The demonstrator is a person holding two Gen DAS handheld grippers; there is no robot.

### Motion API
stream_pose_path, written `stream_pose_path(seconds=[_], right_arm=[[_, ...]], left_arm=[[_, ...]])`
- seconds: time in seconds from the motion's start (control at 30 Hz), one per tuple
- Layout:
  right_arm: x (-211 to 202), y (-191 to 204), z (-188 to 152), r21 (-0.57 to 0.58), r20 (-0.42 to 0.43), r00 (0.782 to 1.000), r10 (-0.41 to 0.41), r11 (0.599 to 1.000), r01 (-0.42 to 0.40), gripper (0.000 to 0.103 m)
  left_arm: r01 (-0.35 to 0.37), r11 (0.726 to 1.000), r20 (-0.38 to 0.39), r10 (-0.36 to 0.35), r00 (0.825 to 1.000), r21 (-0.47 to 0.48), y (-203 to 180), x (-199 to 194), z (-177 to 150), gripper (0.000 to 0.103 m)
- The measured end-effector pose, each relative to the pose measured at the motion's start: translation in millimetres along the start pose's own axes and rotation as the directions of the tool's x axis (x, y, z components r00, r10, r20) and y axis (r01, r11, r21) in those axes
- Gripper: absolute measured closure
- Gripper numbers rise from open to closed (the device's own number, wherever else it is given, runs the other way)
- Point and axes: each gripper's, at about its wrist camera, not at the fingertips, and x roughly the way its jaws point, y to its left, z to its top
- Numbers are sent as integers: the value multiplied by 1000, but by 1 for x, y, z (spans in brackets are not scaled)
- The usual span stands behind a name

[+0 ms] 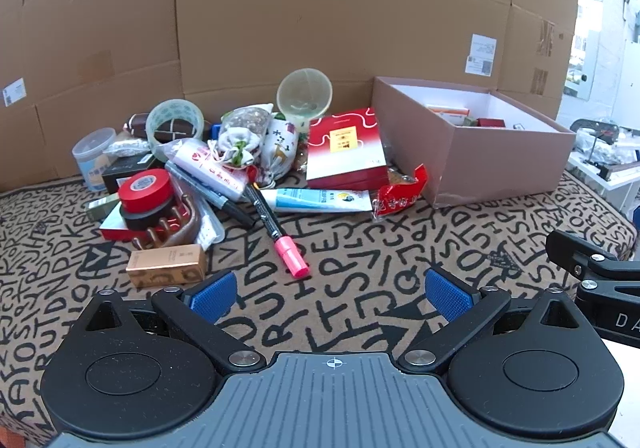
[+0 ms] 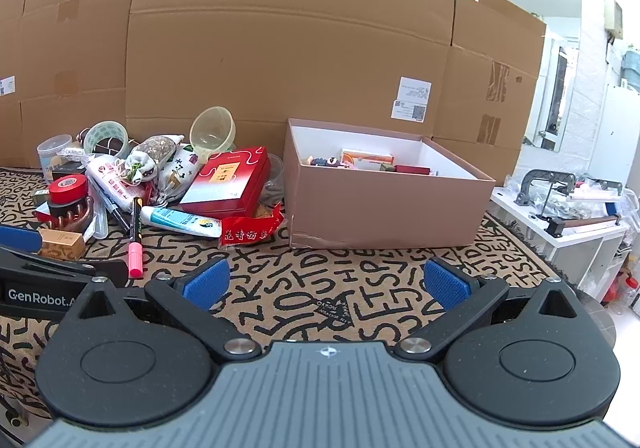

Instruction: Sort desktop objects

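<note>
Both grippers are held wide open and empty above the patterned cloth [image 1: 360,248], short of the clutter. The left gripper [image 1: 332,294] is aimed at the near edge of the heap; the right gripper [image 2: 326,282] is aimed more toward the bare cloth in front of the box [image 2: 384,208].

The things to be sorted are piled at the far left, against the cardboard wall [image 1: 320,8]. The box stands to the right of the heap, open at the top, with a few items already lying inside, so the sorting is judged to be under way with most of it left.

The pink-capped marker [image 1: 276,226] lies nearest the left gripper, apart from the pile at its cap end, and is judged the easiest next pick. Just left of it sits a small gold carton [image 1: 166,264], also free on its near side.

For a clean pick, the marker should be approached from above with the jaws set across its barrel, not along it, and gripped near the middle so that it does not swing. The tube [image 1: 320,200] and the red packet [image 1: 398,194] lie close to the marker's far end and should not be dragged along. The red gift box [image 1: 344,152] leans on other things and could slide if the heap is disturbed.
</note>
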Motion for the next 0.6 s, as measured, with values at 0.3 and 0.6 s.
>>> stream_pose_path(seconds=[0.3, 0.6], right_arm=[[4, 0, 1, 0, -1, 1000, -3, 1000, 3, 0], [3, 1, -1, 3, -3, 1000, 6, 1000, -6, 0]], left_arm=[[-4, 1000, -5, 4, 1000, -3, -1, 1, 1, 0], [-8, 1000, -5, 8, 1000, 1, -2, 2, 1, 0]])
